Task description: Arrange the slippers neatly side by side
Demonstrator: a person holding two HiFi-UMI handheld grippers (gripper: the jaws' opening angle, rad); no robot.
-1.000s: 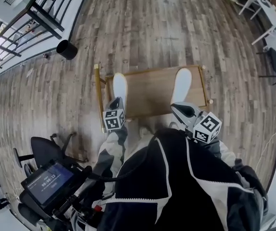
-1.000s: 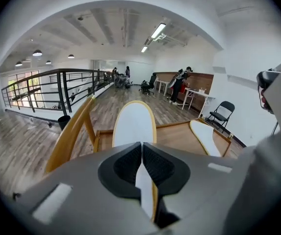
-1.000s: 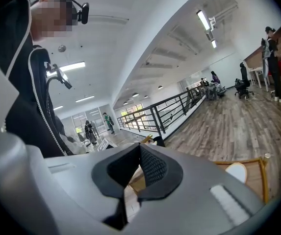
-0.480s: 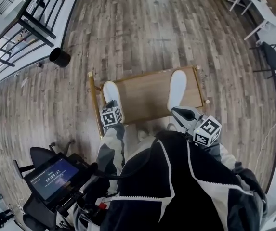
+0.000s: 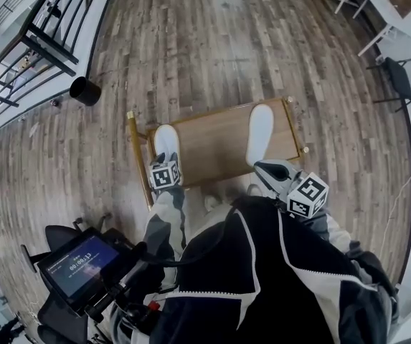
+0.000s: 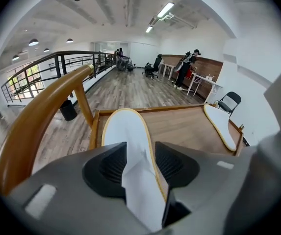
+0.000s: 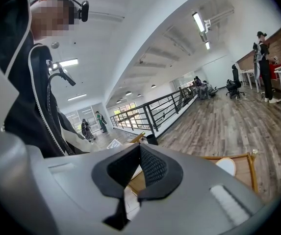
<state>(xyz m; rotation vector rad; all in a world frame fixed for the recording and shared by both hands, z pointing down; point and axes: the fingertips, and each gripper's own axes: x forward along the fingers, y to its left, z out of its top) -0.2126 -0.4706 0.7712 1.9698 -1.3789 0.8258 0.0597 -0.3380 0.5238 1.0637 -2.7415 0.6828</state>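
Your left gripper (image 6: 139,163), jaws opening around the heel of the left slipper (image 6: 124,131) on the tray (image 5: 212,142), may drag it askew when withdrawing; right gripper (image 7: 139,173) closed, empty, right slipper (image 5: 260,131) well apart

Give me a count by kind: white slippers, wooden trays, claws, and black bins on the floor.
White slippers: 2, the left slipper and the right slipper
Wooden tray: 1, the wooden tray
Claws: 2, the left claw opening with the left slipper's heel between its jaws, and the right claw shut and empty
Black bin: 1, the black bin
Total: 6
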